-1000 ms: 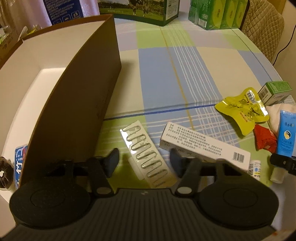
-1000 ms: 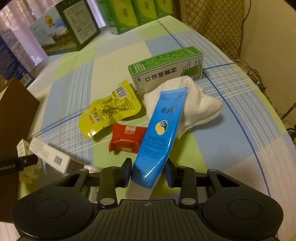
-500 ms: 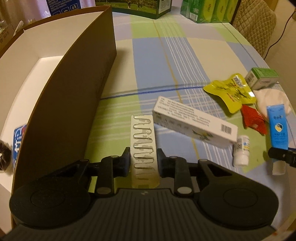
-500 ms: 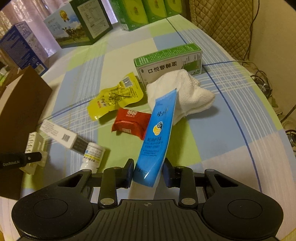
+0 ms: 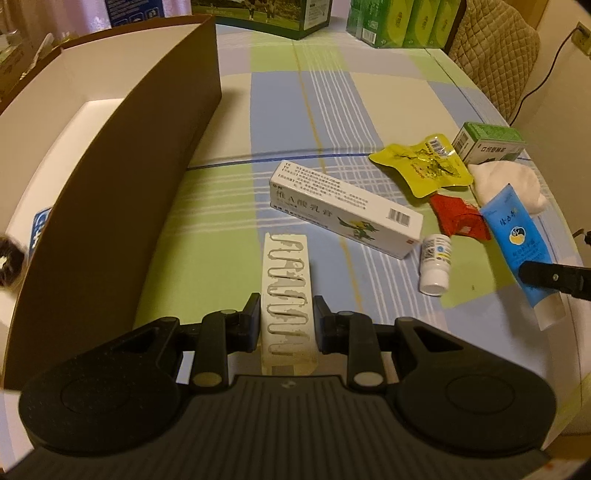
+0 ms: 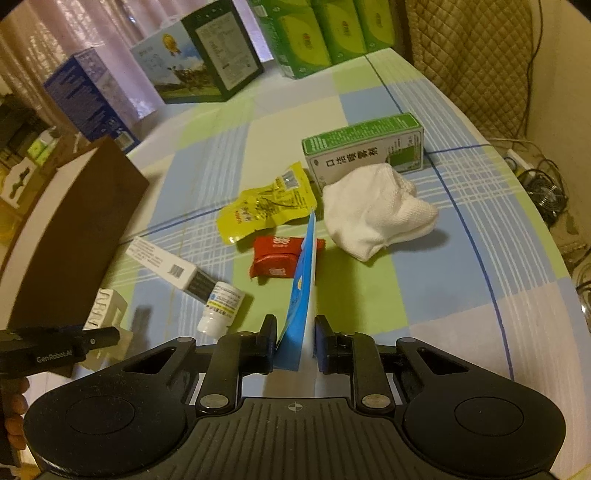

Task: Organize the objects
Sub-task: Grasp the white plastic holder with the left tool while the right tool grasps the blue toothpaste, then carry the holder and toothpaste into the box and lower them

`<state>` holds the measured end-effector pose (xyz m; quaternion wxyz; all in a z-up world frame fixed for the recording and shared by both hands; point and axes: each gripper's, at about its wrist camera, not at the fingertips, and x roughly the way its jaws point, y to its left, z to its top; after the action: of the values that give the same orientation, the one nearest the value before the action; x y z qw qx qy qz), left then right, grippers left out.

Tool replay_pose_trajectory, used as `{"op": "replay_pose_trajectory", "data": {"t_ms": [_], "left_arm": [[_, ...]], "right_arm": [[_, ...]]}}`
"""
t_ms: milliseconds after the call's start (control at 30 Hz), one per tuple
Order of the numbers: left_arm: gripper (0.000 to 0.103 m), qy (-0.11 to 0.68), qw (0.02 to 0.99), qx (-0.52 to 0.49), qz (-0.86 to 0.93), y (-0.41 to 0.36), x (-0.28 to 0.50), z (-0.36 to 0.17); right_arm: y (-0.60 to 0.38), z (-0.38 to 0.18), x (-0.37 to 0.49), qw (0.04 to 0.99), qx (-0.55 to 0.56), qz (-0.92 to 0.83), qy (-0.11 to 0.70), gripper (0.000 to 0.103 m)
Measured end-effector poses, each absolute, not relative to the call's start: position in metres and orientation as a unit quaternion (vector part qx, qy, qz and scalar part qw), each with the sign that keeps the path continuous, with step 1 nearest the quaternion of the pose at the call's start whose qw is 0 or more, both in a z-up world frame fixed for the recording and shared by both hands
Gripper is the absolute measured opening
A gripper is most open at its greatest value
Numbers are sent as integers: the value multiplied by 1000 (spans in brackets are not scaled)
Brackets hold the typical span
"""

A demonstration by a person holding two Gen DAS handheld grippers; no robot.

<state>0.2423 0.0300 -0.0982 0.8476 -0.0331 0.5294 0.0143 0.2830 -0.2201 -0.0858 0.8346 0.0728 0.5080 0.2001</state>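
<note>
I am working over a table (image 5: 325, 99) covered by a checked cloth of green, blue and cream squares; at the top of both frames stand green cartons (image 6: 325, 33), a dark carton with a meadow picture (image 6: 207, 62) and a blue carton (image 6: 88, 96), with a quilted chair back (image 6: 476, 59) at the upper right and cables on the floor beyond the table's edge. A brown storage box (image 5: 122, 206) with a white interior fills the left of the left wrist view. My left gripper (image 5: 286, 317) has its fingers pressed on a blister strip (image 5: 288, 291) at lower centre, just right of the box wall. My right gripper (image 6: 293, 338) pinches the blue tube (image 6: 304, 273), turned on edge above the table. Right of centre lie a long white medicine box (image 5: 343, 210), a small white bottle (image 5: 436, 262), a red packet (image 5: 460, 218), a yellow pouch (image 5: 424, 166), a white cloth (image 6: 373, 210) and a green-and-white box (image 6: 365, 151). Compared with half a second ago, the tube has rolled from face-up to edge-on and its tip has come off the cloth; the strip sits in the left gripper much as before, with the table seeming farther below both cameras.
</note>
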Motion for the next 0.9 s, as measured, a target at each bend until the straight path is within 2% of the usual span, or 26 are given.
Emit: {"op": "replay_pose_trajectory", "data": {"t_ms": [500, 900], "left_arm": [[24, 470, 879, -62, 37, 19, 209, -39], [24, 418, 905, -76, 26, 64, 191, 9]], "right_arm": [[-216, -39, 280, 832, 94, 285, 466, 17], [-146, -2, 262, 812, 125, 352, 448, 17]]}}
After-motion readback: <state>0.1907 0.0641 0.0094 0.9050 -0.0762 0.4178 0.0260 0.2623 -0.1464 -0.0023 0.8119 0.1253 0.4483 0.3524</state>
